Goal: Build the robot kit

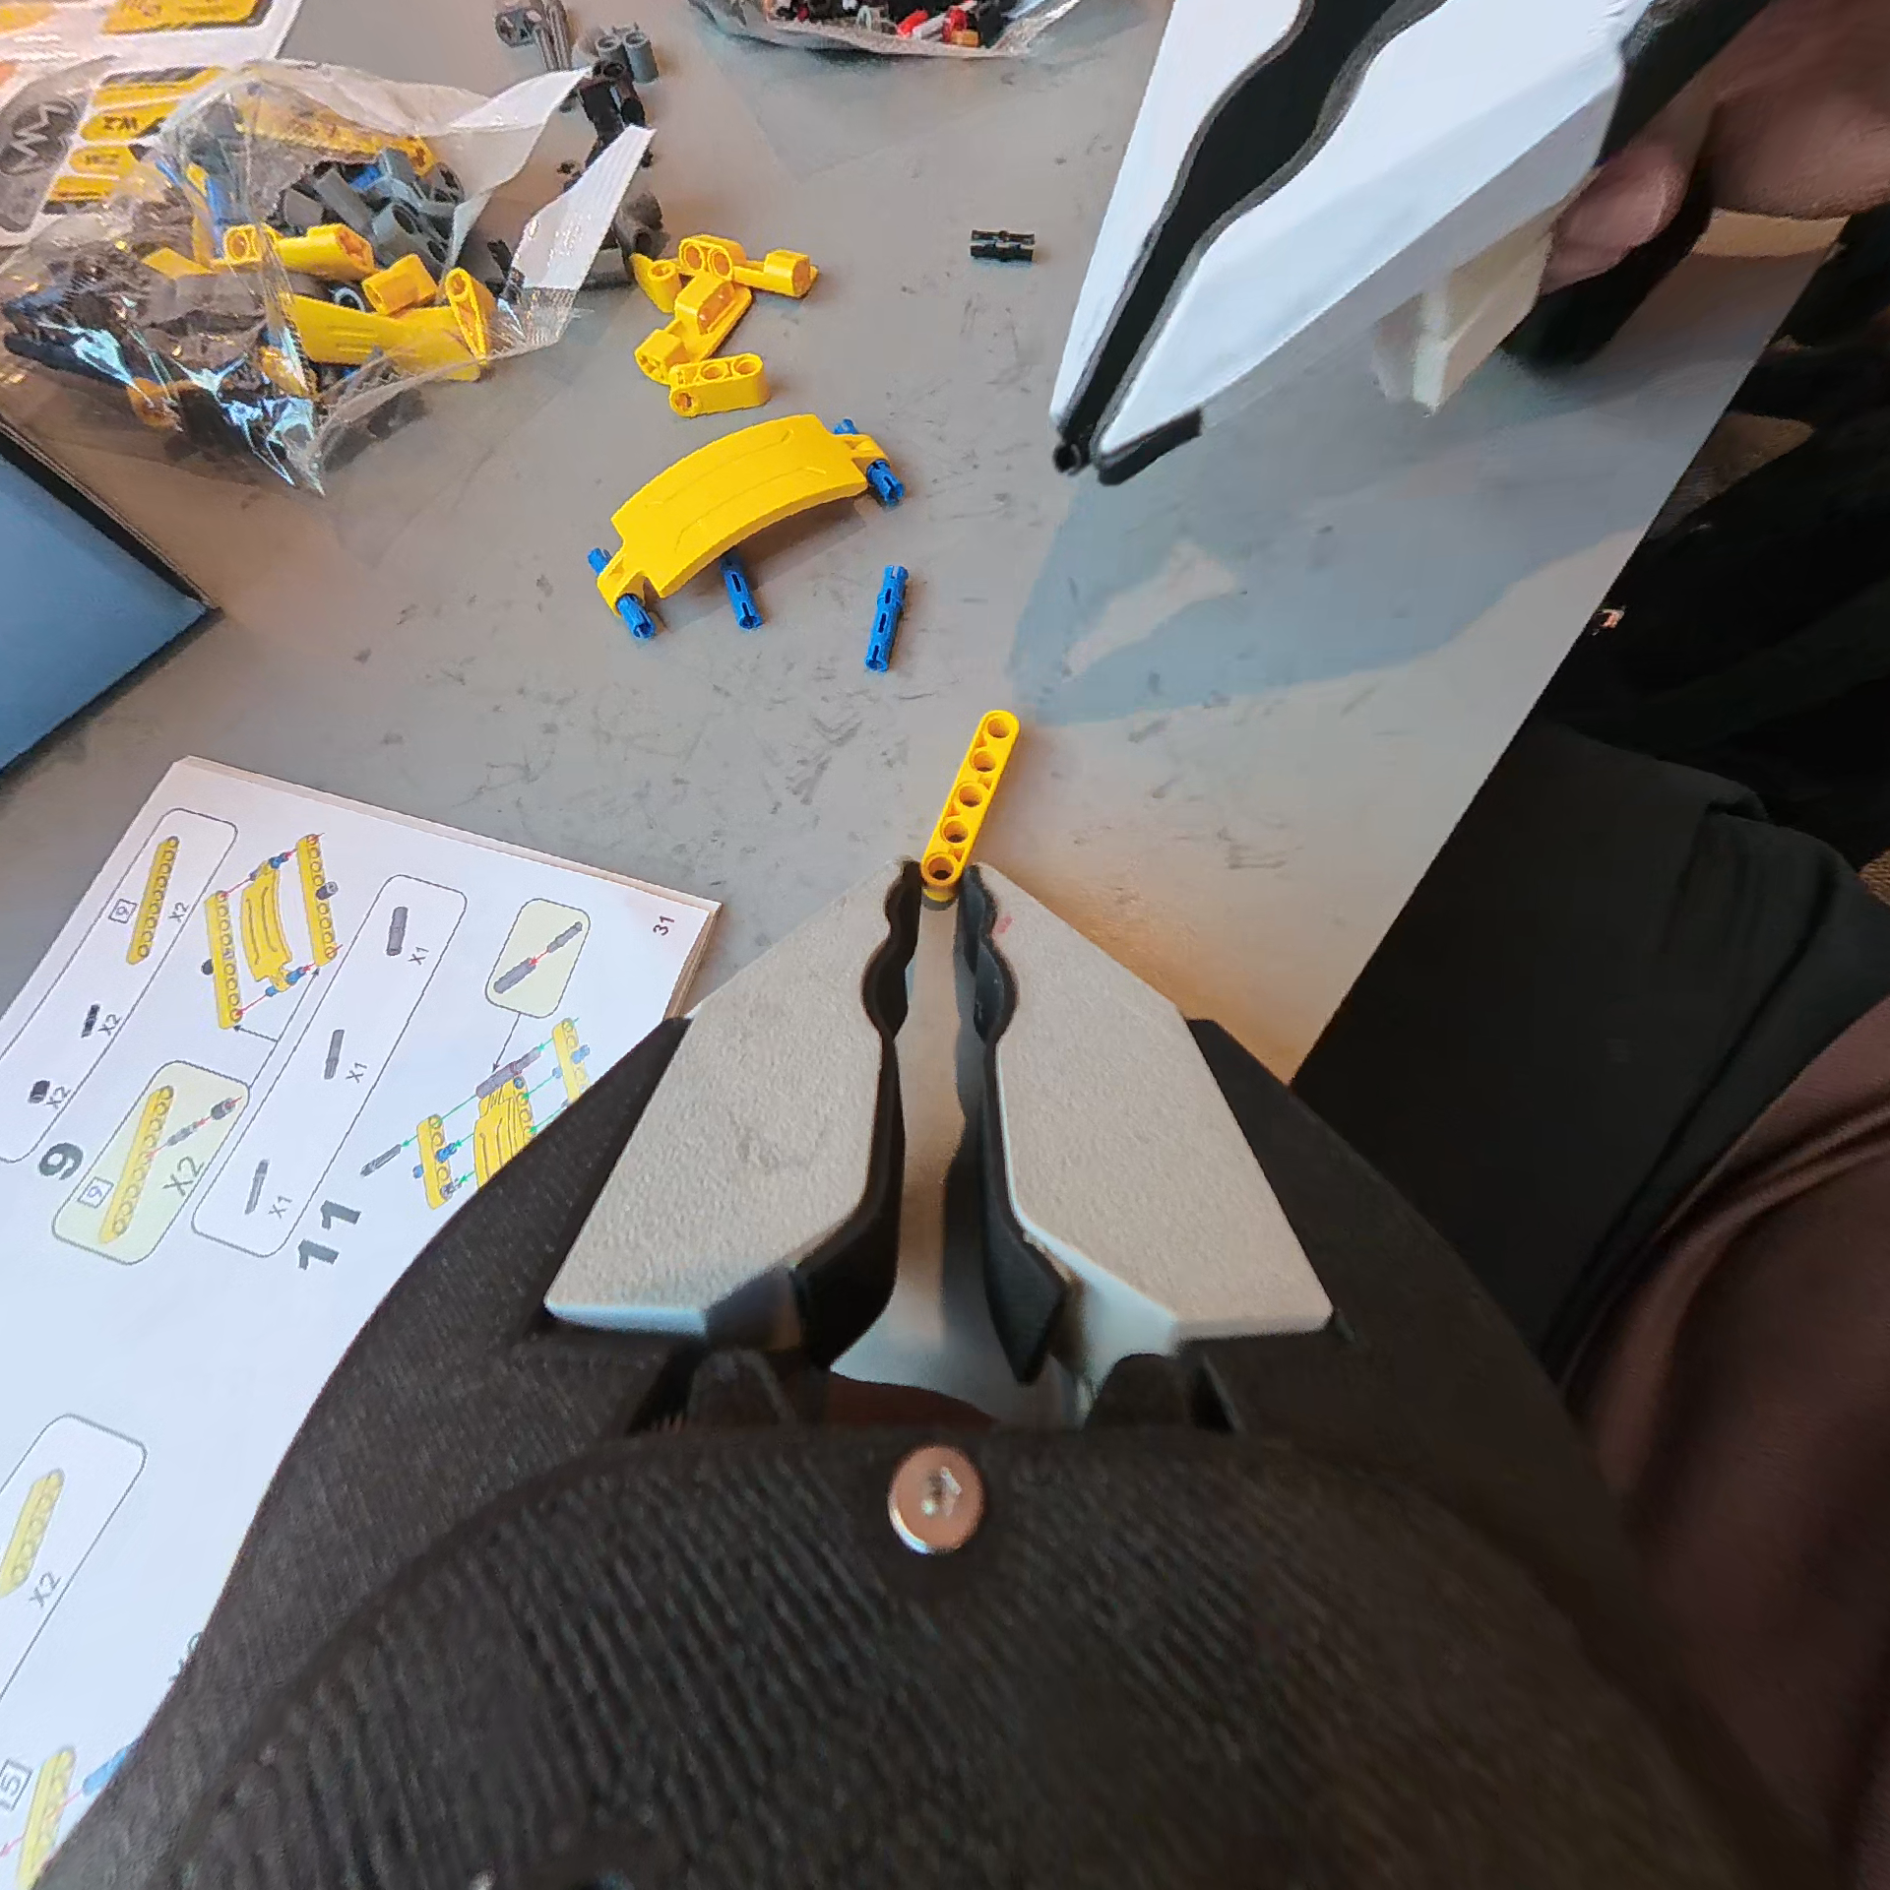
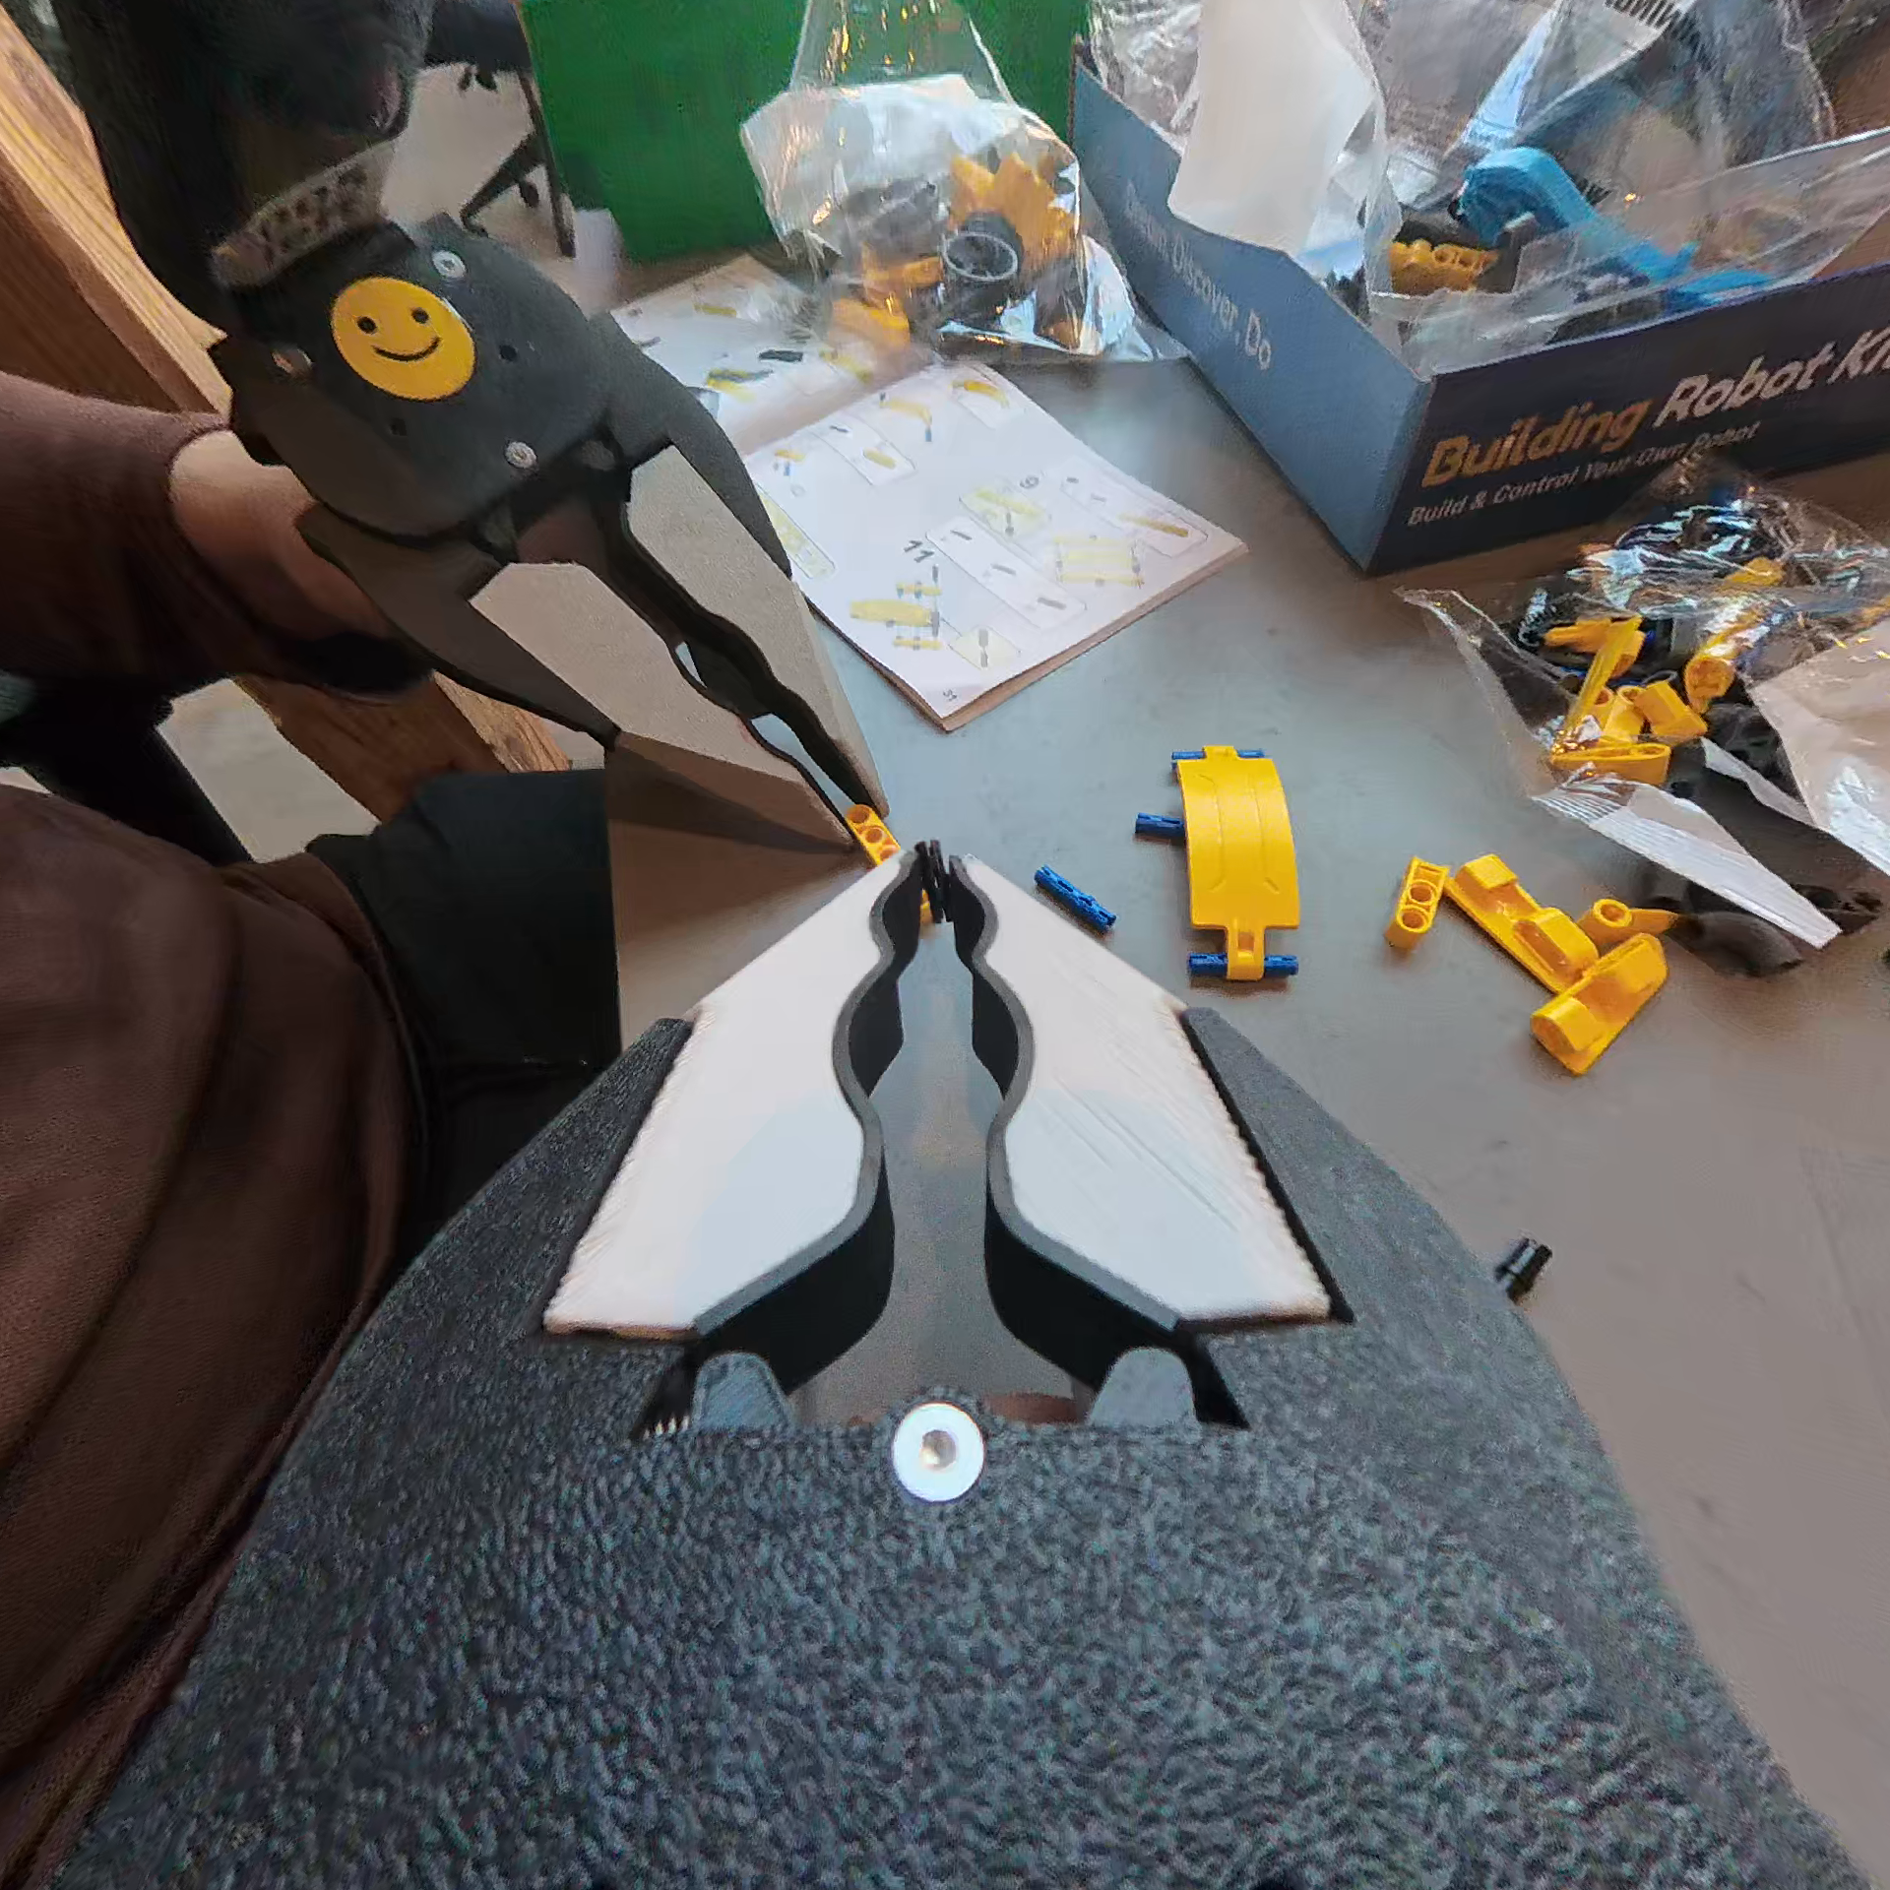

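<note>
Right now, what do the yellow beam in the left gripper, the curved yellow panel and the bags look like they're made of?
Yellow beam, pinched at one end by the left gripper: looks like hard moulded plastic, smooth with a slight sheen, with a row of round holes.
Curved yellow panel: the same kind of plastic, with moulded grooves and blue pins around it.
Bags: thin clear plastic film, crinkled and glinting.

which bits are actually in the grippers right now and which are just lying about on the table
In the grippers:
left gripper: yellow beam
right gripper: small black pin

Lying about:
curved yellow panel
loose blue pin
instruction booklet
bag of parts
blue box
</note>
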Demonstrator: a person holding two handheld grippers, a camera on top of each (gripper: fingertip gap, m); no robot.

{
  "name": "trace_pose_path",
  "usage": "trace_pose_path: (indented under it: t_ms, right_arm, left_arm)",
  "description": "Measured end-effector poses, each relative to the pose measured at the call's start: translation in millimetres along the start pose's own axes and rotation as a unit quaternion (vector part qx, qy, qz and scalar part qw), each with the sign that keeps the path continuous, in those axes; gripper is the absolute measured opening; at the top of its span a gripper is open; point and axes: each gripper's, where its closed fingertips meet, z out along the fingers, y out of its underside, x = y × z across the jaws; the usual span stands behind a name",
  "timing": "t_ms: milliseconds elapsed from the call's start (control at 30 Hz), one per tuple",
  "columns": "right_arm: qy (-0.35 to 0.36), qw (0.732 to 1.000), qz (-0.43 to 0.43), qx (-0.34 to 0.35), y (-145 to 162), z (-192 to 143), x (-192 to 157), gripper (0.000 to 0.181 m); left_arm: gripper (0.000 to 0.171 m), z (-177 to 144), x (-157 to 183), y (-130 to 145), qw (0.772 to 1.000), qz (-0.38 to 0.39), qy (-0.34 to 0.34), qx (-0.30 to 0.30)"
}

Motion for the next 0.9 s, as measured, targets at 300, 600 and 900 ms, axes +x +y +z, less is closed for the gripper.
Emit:
trace_pose_path:
  t_ms: [300, 600, 900]
  right_arm:
    - [-0.026, 0.998, -0.063, -0.006, -1, 12, -24, 0.005]
    - [-0.016, 0.994, -0.098, -0.048, 10, 22, -29, 0.005]
    - [-0.054, 0.993, -0.082, -0.058, 11, 29, -44, 0.005]
  left_arm:
    - [0.017, 0, 1, 0, 1.000, 0.001, 0.003, 0.002]
    - [0.014, -12, 13, -15, 0.997, 0.022, 0.038, 0.071]
    - [0.008, -13, 31, -18, 0.987, 0.125, 0.011, 0.098]
